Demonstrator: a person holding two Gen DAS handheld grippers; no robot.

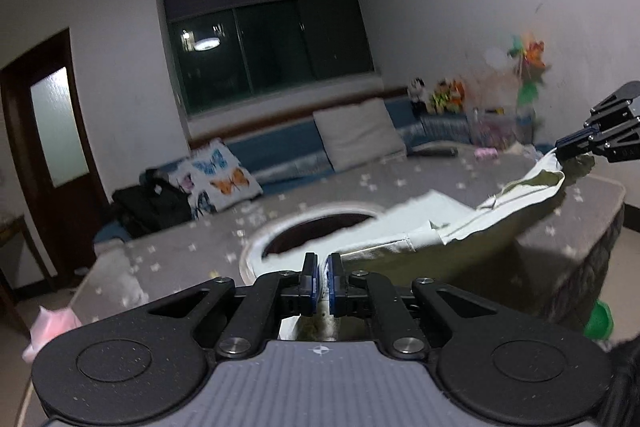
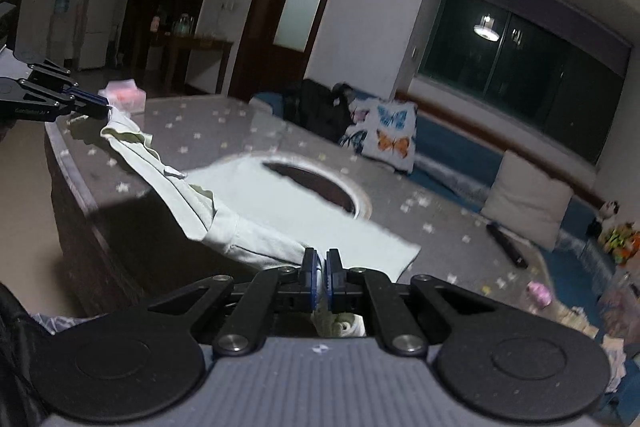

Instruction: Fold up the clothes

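Dim living room at night, grey star-patterned tabletop [image 1: 360,187] carrying one pale garment [image 1: 420,223] held at two points.

One garment is present, pale green-white, its far part lying flat on the tabletop with a dark-lined neck opening facing up, its near edge raised off the surface. Two claws are in use: the left claw [image 1: 322,277] is closed on cloth at one end of that edge, and the right claw [image 2: 320,275] is closed on cloth at the other end. In my judgement the edge is held stretched between both grips so it can be carried over the flat part as a straight fold. Two cushions, one plain and one with butterflies, rest on the blue bench beyond.
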